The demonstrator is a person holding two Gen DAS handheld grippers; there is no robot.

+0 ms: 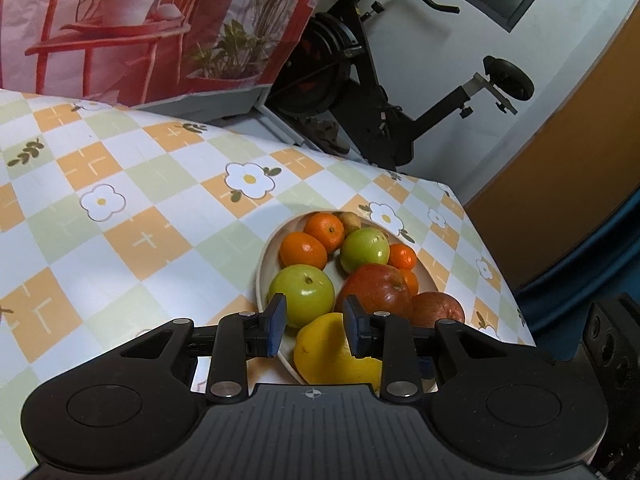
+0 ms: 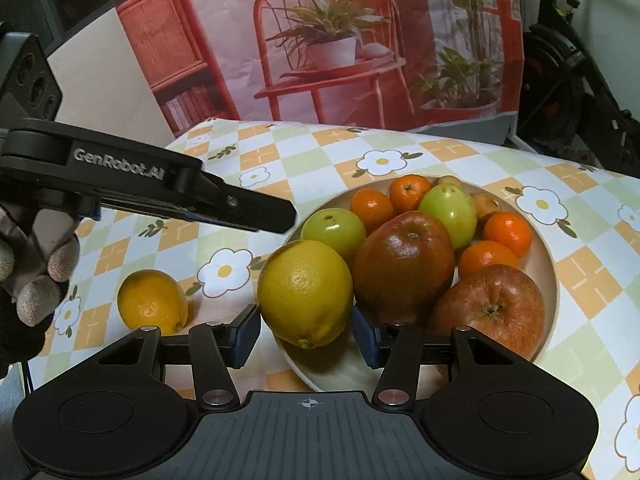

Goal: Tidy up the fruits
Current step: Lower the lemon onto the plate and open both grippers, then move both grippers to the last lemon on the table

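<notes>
The plate (image 2: 550,264) sits on the surface (image 2: 304,152), which is covered by a checked cloth with flower print. The plate carries two red apples, two green apples, several small oranges and a brownish fruit at the far rim.

Right tongs (image 2: 306,330): the blue pads stand on either side of the large lemon (image 2: 306,292) at the near-left rim of the plate. Whether the pads press on its skin or stand just clear cannot be told. The nearer red apple (image 2: 404,264) lies directly beside the lemon on the right, touching or nearly touching it, and crowds the right-hand pad. The second red apple (image 2: 490,306) lies just beyond that, at the near-right of the plate.

Left tongs (image 1: 314,320): the pads are drawn close together with nothing between them. They hang above the near edge of the plate, with a green apple (image 1: 302,294) behind the left pad and the lemon (image 1: 332,354) below. In the right wrist view this tool reaches in from the left, its tip just short of the plate rim, held by a gloved hand (image 2: 36,276).

A second lemon (image 2: 152,300) lies on the cloth, well left of the plate.

Behind the surface: a printed backdrop (image 2: 340,40) showing a red chair and plants, and an exercise bike (image 1: 360,80).
</notes>
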